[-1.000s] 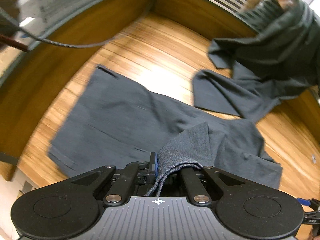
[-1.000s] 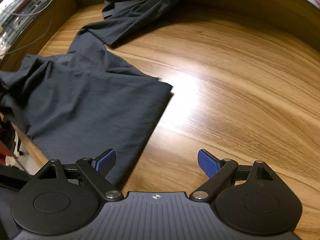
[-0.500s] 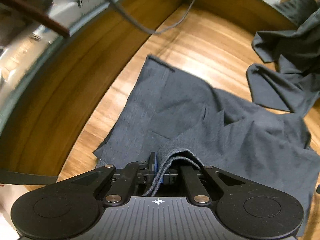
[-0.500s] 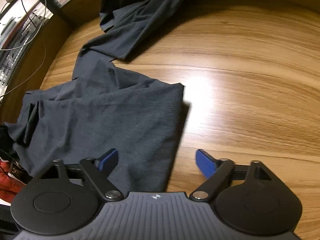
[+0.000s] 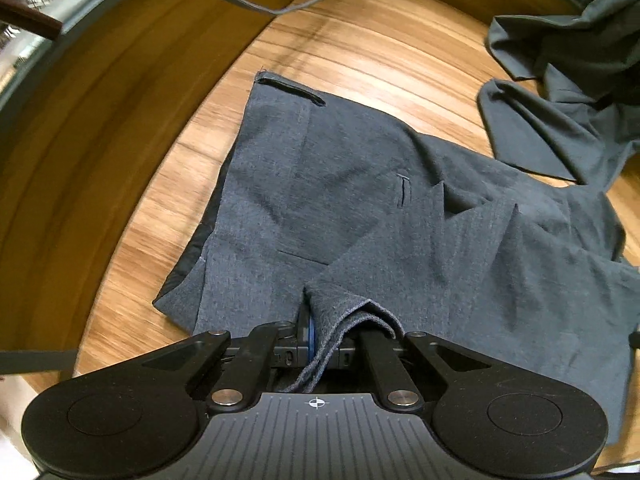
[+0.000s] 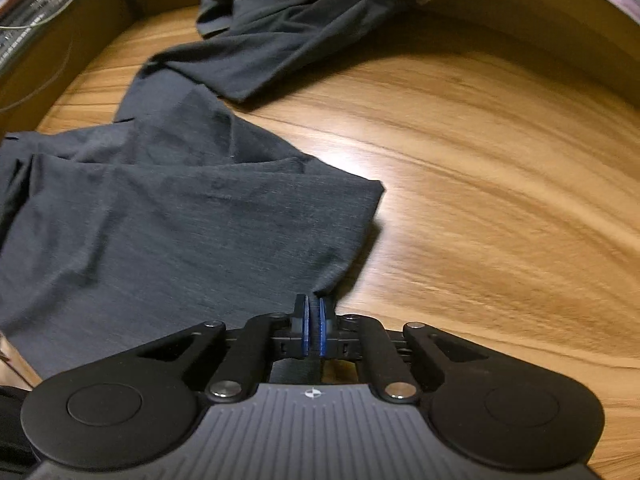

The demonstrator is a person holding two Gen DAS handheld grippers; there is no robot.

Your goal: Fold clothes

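Left tongs (image 5: 320, 334) clenched on a bunched fold of the dark grey woven garment (image 5: 360, 208); right tongs (image 6: 314, 330) clenched on a thin edge of the same garment (image 6: 172, 216) near its lower corner.

Surroundings: a second, darker grey crumpled garment (image 5: 560, 92) lies heaped at the far side of the wooden counter (image 5: 360, 40), one flap overlapping the first piece. In the right wrist view the heap (image 6: 300, 28) sits beyond the spread cloth on the counter (image 6: 500, 200). A grey cable (image 5: 256, 4) hangs over the counter's far rim.

Position: the garment is spread mostly flat on the counter, directly ahead of both tongs, with a slit pocket visible near its far left corner.

Unclear: the fingertips of the left tongs are covered by cloth. The right wrist view shows motion blur on the wood. Garment type cannot be determined.
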